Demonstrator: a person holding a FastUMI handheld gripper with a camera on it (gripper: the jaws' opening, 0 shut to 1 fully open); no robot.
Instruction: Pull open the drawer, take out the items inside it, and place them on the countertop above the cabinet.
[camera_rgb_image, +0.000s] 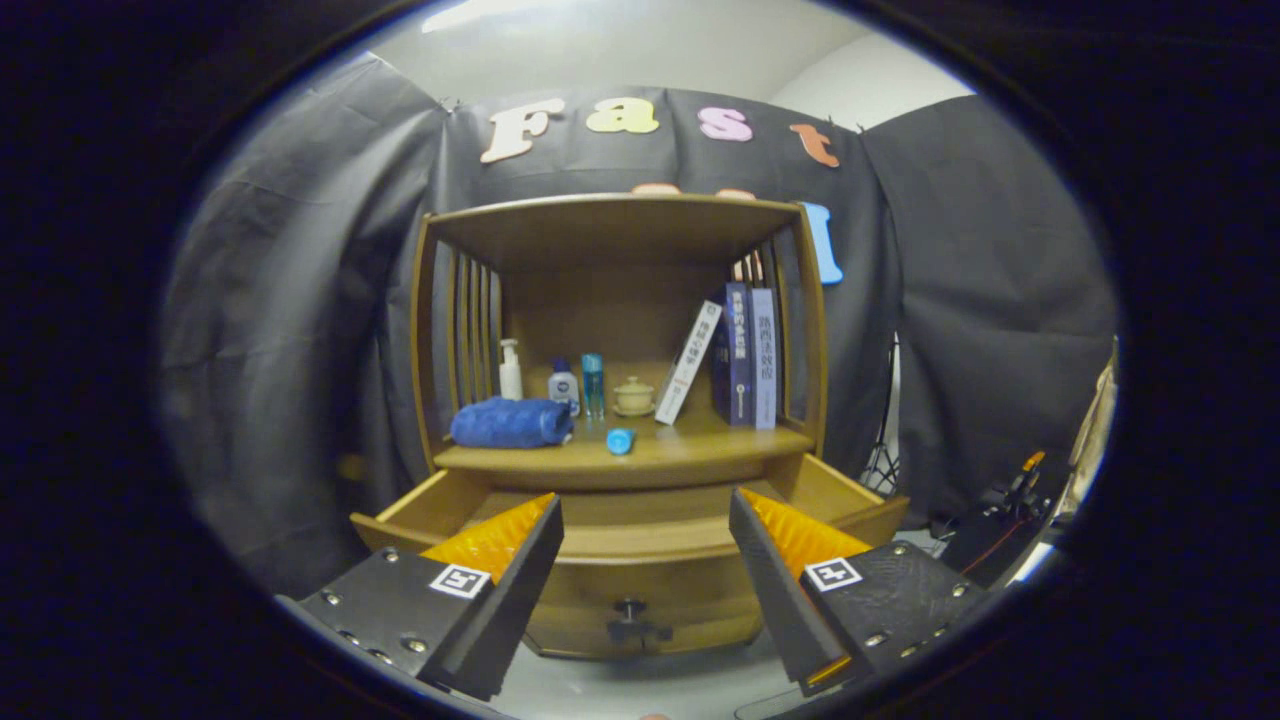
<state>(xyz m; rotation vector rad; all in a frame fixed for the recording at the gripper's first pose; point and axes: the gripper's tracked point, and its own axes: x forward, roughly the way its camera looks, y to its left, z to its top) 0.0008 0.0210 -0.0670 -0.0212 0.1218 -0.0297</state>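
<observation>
The wooden cabinet's drawer (640, 545) stands pulled out toward me, its dark knob (630, 618) low on the front panel between my fingers. On the countertop (700, 452) above it lie a rolled blue towel (510, 422) and a small blue item (620, 440) near the front edge. My gripper (645, 520) hovers above the drawer's front, open, nothing between its fingers. The drawer's inside is mostly hidden behind its front panel and my fingers.
At the back of the countertop stand a white pump bottle (510, 368), a small white bottle (563, 385), a blue bottle (593, 383), a lidded beige jar (633, 396) and several books (745, 355), one leaning. Slatted side walls and a shelf roof (610, 222) enclose it.
</observation>
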